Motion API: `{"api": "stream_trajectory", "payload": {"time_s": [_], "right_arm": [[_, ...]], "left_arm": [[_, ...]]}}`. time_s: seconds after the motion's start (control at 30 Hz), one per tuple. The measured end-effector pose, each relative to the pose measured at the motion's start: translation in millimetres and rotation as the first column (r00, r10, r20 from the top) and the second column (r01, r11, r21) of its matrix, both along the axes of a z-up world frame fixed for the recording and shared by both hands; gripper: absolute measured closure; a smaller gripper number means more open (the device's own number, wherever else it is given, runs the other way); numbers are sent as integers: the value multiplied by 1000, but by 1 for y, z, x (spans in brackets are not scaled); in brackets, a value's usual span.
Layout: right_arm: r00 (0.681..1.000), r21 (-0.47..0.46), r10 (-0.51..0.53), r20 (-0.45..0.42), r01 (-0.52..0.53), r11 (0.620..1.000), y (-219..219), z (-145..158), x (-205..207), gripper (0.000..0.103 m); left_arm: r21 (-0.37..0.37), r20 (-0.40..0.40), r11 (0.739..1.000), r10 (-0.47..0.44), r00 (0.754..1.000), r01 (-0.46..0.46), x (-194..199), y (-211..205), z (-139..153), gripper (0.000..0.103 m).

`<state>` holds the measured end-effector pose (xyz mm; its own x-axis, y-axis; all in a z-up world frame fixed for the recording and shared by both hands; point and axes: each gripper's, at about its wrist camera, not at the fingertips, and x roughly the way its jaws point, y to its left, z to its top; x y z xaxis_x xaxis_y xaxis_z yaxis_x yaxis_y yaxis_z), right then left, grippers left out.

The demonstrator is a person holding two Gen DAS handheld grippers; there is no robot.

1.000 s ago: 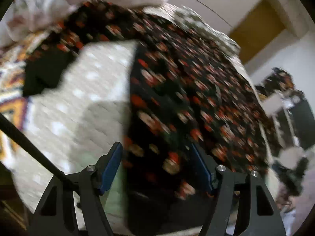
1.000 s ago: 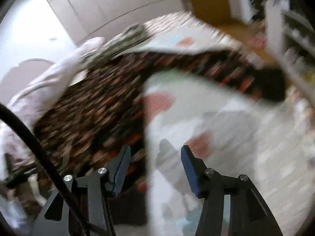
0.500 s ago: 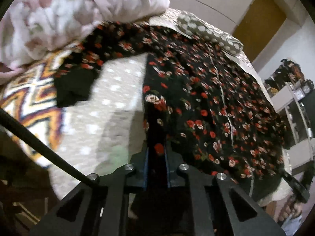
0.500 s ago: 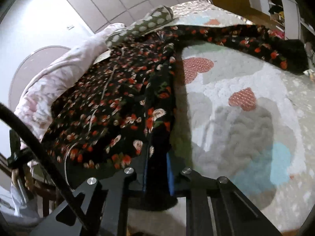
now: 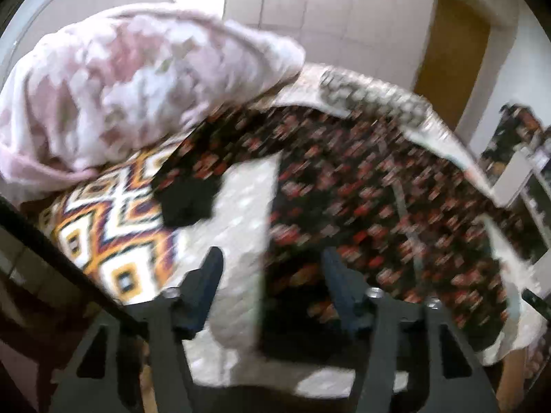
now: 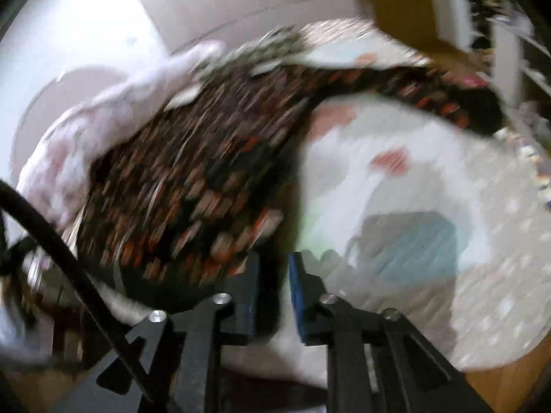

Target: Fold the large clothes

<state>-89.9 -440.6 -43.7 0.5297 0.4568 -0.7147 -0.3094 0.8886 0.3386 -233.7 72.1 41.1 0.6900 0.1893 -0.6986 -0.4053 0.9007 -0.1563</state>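
Presently both my grippers are opening: left gripper (image 5: 272, 275) wide, right gripper (image 6: 273, 275) narrow, floral garment (image 5: 361, 199) edge between (blurred), unpressed.

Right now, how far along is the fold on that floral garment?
Barely begun. The floral garment lies spread on the bed, one sleeve out sideways. Both grippers, left and right, are opening, its hem edge loose between the fingers. All folds remain.
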Motion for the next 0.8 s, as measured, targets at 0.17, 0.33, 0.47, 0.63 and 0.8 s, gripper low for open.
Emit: {"api": "stream_trajectory", "payload": {"time_s": [0.17,0.33,0.47,0.63,0.8], "right_arm": [[965,66,-262,13,260,963,-43,9,63,60],[909,206,-412,-63,415,886,-86,18,151,48],[822,370,-483,-302,568,735,-113,-3,229,38],[647,368,-538,-540,756,541,-126,-42,292,38],[501,204,-638,-585,852,482,-129,-56,318,92]], "left_arm": [[-57,-4,994,-92,996,91,35,-41,-3,39],[-81,-41,985,-158,987,155,62,-74,-19,37],[-108,-79,978,-187,979,178,80,-91,-34,37],[-142,-121,968,-225,967,208,97,-103,-52,38],[-151,-142,963,-243,960,222,104,-106,-60,37]]}}
